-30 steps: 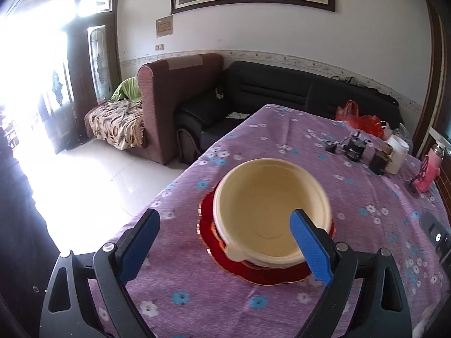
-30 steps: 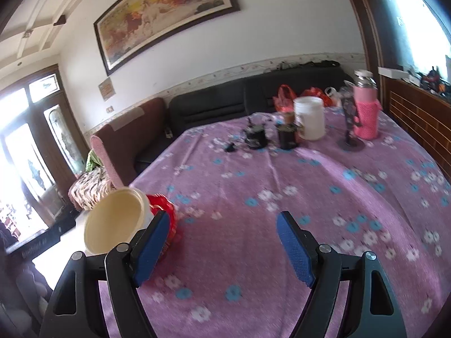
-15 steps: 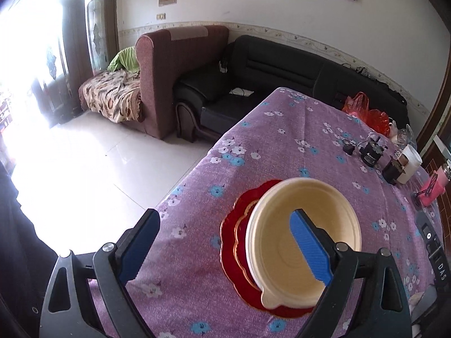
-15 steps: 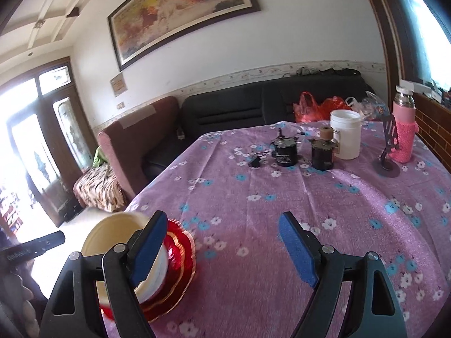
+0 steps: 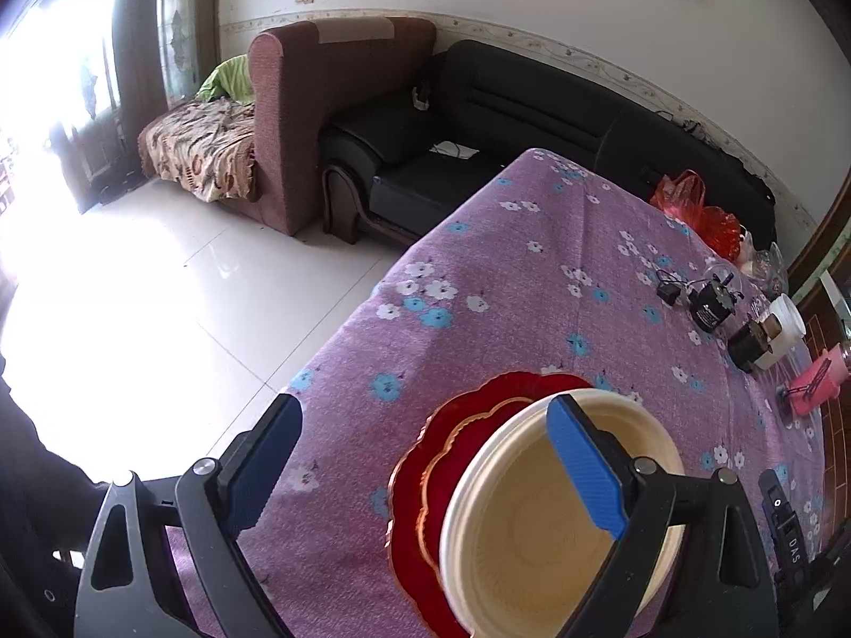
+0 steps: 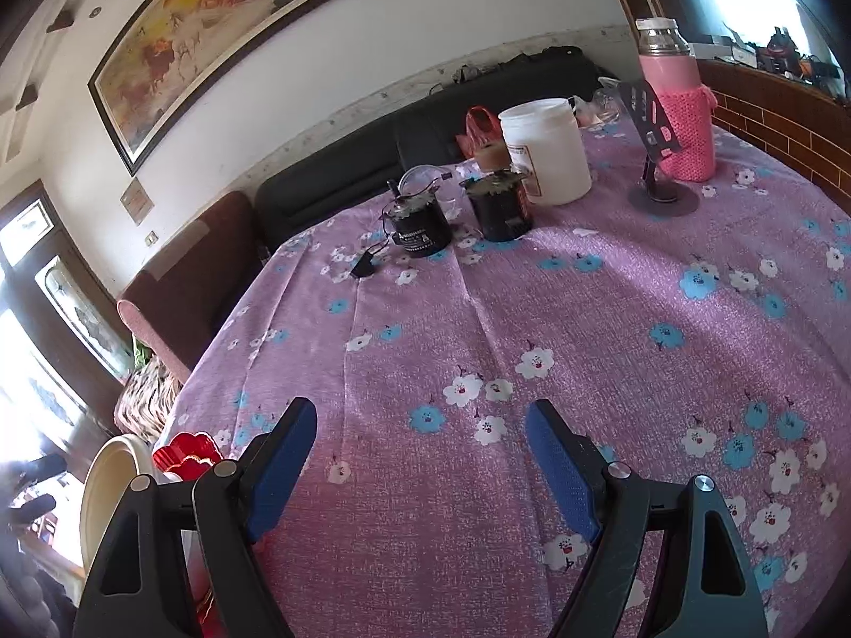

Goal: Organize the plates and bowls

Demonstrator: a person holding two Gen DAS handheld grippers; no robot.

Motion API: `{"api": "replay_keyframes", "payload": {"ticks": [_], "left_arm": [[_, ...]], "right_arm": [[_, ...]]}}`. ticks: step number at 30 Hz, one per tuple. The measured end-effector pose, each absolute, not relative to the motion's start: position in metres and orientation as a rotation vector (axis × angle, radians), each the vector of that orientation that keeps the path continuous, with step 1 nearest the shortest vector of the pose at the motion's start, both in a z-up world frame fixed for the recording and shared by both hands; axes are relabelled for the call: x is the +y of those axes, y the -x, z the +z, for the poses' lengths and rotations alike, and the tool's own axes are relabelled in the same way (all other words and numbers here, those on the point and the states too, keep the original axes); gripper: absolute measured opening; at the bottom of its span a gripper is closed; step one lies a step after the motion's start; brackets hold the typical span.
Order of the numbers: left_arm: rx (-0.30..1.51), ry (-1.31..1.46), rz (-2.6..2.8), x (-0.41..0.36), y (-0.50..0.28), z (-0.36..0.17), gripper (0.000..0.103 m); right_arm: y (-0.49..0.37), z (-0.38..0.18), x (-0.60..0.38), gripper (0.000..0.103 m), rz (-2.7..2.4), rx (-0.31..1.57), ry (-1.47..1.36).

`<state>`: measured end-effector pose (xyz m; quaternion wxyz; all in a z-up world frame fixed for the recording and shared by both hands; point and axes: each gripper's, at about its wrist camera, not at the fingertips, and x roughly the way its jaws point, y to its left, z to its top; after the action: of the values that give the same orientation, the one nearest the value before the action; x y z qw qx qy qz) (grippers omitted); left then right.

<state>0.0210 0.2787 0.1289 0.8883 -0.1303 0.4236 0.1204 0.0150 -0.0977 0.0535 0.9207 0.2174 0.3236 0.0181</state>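
Clearly my left gripper [image 5: 425, 457] is wide open and empty; its right finger hangs over the cream plastic bowl [image 5: 537, 521], which sits on 2 scalloped red plates [image 5: 425, 473] near the worktop [image 5: 532, 308] edge. My right gripper [image 6: 420, 457] gapes empty over bare cloth. I judge the bowl light, stiff and slick: pinch its rim.

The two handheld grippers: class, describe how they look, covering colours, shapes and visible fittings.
Both the left gripper and right gripper share one design: black plastic arms with triangular cut-outs, silver round screws at the joints, and long fingers faced with blue textured pads.
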Motion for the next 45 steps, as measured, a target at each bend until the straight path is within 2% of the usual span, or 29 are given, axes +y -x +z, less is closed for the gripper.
{"api": "replay_keyframes", "payload": {"ticks": [13,17,20,24,28,30,32,45], "left_arm": [[0.949,-0.005,0.298,0.235,-0.084,0.107,0.093],[0.923,-0.122,0.361,0.227,-0.089,0.1,0.093],[0.902,-0.097,0.354,0.232,-0.083,0.108,0.093],[0.792,-0.041,0.337,0.238,-0.048,0.139,0.093],[0.574,-0.004,0.37,0.235,0.025,0.173,0.094],[0.496,0.019,0.381,0.232,0.059,0.181,0.101],[0.431,0.044,0.375,0.227,0.09,0.184,0.103],[0.503,0.192,0.232,0.207,0.135,0.164,0.103]], "right_arm": [[-0.011,0.062,-0.077,0.085,0.071,0.636,-0.356],[-0.011,0.061,-0.081,0.085,0.072,0.638,-0.37],[-0.01,0.063,-0.081,0.085,0.072,0.628,-0.369],[-0.008,0.066,-0.078,0.085,0.079,0.616,-0.358],[-0.002,0.069,-0.067,0.085,0.099,0.593,-0.318],[0.003,0.072,-0.057,0.085,0.11,0.567,-0.275],[0.01,0.076,-0.042,0.085,0.129,0.534,-0.216],[0.105,0.114,0.011,0.088,0.283,0.536,-0.145]]}}
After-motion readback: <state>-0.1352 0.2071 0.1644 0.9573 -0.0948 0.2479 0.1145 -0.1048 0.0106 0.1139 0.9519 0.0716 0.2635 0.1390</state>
